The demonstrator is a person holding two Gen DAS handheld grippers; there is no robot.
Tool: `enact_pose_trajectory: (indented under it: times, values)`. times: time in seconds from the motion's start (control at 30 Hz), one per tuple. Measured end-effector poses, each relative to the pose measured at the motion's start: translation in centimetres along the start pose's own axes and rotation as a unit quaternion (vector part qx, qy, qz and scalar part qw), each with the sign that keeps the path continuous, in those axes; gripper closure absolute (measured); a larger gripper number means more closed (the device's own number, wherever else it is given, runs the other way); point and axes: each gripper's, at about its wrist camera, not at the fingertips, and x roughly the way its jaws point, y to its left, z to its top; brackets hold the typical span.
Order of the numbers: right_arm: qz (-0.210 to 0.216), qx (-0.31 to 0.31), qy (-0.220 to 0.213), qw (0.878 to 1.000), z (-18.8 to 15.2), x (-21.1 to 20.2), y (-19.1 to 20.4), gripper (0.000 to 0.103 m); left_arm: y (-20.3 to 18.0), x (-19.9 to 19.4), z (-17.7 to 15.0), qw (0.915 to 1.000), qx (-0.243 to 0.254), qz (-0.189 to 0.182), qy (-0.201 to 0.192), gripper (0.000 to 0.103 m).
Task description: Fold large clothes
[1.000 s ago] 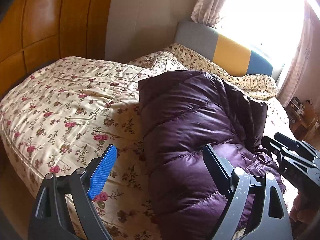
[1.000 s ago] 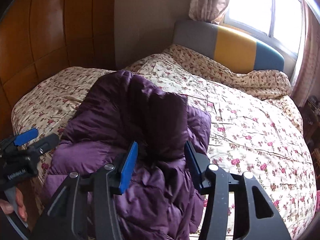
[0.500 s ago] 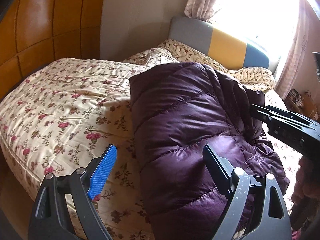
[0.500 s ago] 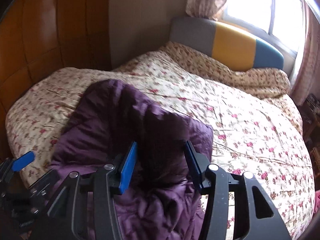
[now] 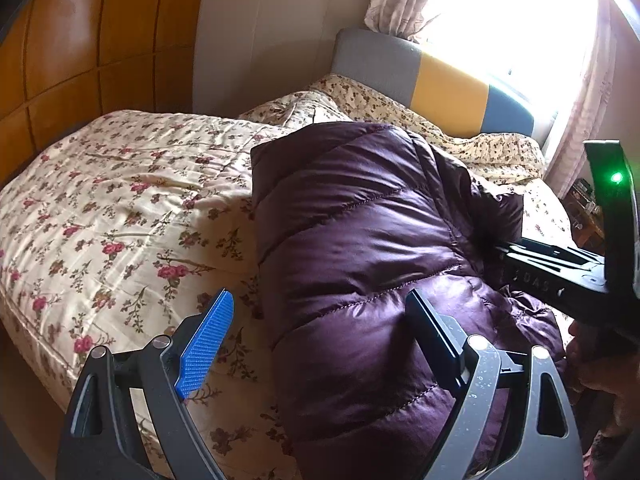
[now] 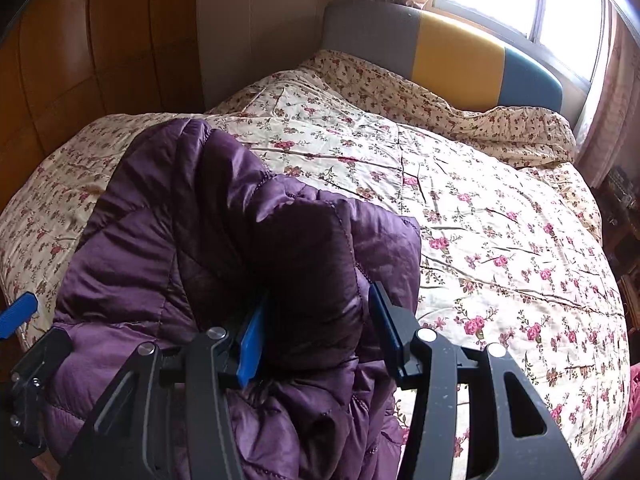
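Observation:
A purple quilted down jacket (image 5: 360, 240) lies bunched on the floral bedspread; it also shows in the right wrist view (image 6: 180, 240). My left gripper (image 5: 320, 328) is open above the jacket's left edge and holds nothing. My right gripper (image 6: 316, 320) has its jaws partly open around a dark raised fold of the jacket (image 6: 312, 272); the fold fills the gap, and I cannot tell whether the pads press it. The right gripper's body shows at the right in the left wrist view (image 5: 560, 268).
The bed (image 6: 500, 220) with its floral cover fills both views. A grey, yellow and blue headboard (image 6: 452, 52) stands under a bright window. A wooden panelled wall (image 5: 80, 52) is at the left. Small furniture (image 5: 588, 208) stands at the far right.
Both grippers moved forward and lower over the jacket. The right gripper's jaws now surround the dark fold. The left gripper stayed open.

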Motion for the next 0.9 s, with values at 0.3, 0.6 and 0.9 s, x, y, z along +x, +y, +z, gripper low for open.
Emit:
enact_pose_trajectory:
  times: [0.3, 0.6, 0.9]
  values:
    - [-0.010, -0.009, 0.023, 1.000, -1.3, 2.6, 0.4, 0.054, -0.6, 1.7, -0.4, 0.9996, 0.010, -0.012, 0.024, 0.016]
    - [-0.012, -0.015, 0.016, 1.000, -2.9, 5.5, 0.7, 0.055, -0.5, 4.6, -1.7, 0.9991, 0.007, -0.013, 0.041, 0.016]
    - [0.004, 0.012, -0.008, 1.000, -2.3, 2.5, -0.1, 0.050, -0.7, 3.2, -1.4, 0.9995, -0.005, 0.009, 0.029, 0.016]
